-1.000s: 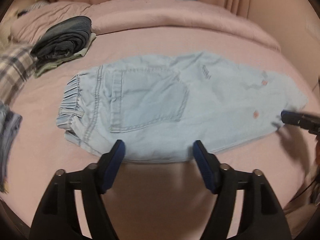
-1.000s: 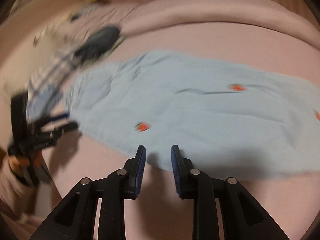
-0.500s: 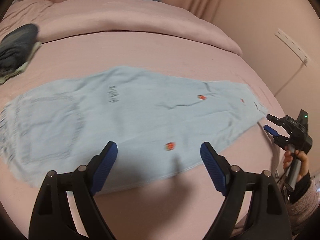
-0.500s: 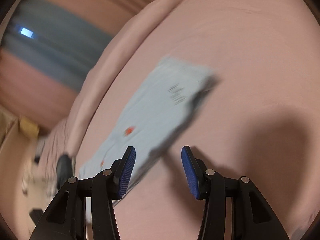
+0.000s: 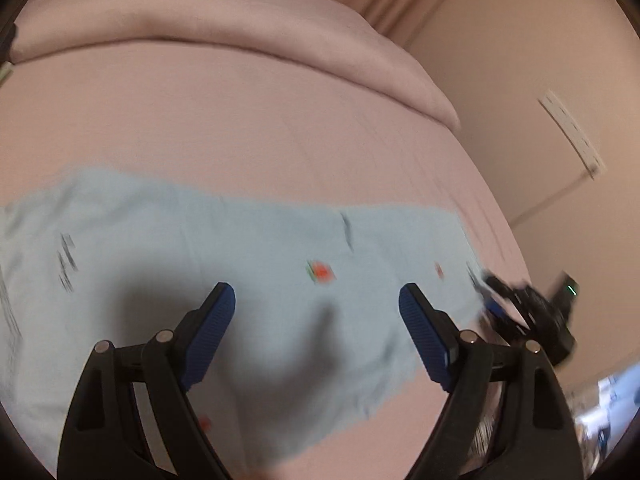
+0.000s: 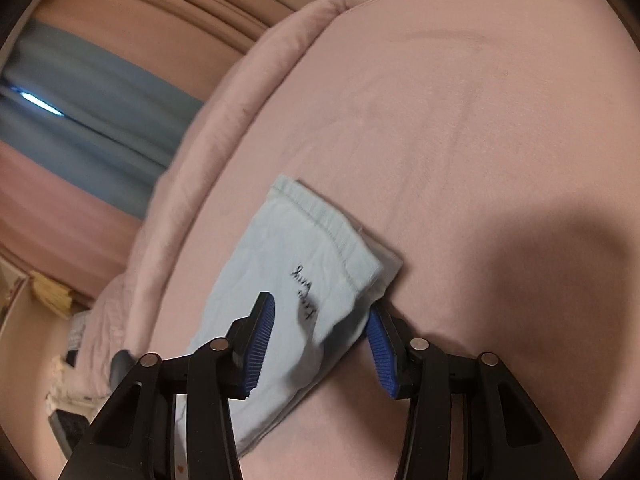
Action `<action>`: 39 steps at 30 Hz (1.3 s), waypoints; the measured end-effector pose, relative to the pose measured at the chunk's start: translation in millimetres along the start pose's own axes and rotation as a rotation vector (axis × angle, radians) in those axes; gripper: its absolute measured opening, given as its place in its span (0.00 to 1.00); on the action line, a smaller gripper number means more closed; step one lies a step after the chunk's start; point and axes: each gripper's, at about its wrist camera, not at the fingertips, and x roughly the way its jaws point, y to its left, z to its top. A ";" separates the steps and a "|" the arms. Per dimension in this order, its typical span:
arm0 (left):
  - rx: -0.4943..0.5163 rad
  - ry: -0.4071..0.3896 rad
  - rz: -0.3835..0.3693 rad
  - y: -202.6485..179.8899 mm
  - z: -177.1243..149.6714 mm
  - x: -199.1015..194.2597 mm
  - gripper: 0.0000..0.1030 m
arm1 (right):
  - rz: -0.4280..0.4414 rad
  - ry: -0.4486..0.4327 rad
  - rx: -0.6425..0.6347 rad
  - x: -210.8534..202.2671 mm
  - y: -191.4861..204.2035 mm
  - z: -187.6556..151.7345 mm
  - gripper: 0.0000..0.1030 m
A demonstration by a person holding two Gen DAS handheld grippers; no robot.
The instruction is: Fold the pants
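The light blue pants lie flat across the pink bed, their legs running from nine o'clock toward the hem at three o'clock in the left wrist view. The left gripper hovers over the legs with its jaws spread wide and nothing between them. The right gripper, jaws also parted, straddles the hemmed leg end, whose corner lies between its blue pads without being pinched.

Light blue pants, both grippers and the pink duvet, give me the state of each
Light blue pants: lying flat, lengthwise on the pink bed, not yet folded.
Left gripper: open, over the leg.
Right gripper: open, straddling the hem end.
Pink duvet: bunched along the bed's far side.
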 end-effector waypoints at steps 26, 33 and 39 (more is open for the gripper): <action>-0.152 -0.057 0.286 181.8 22.7 -73.3 0.72 | 0.384 0.649 -0.888 185.3 337.6 -169.5 0.49; -0.100 -0.054 0.323 198.8 3.5 -82.4 0.68 | 0.330 0.822 -0.990 212.6 356.2 -198.0 0.20; -0.018 -0.076 0.375 202.0 -1.2 -66.1 0.68 | 0.320 0.809 -0.997 231.4 369.5 -194.5 0.07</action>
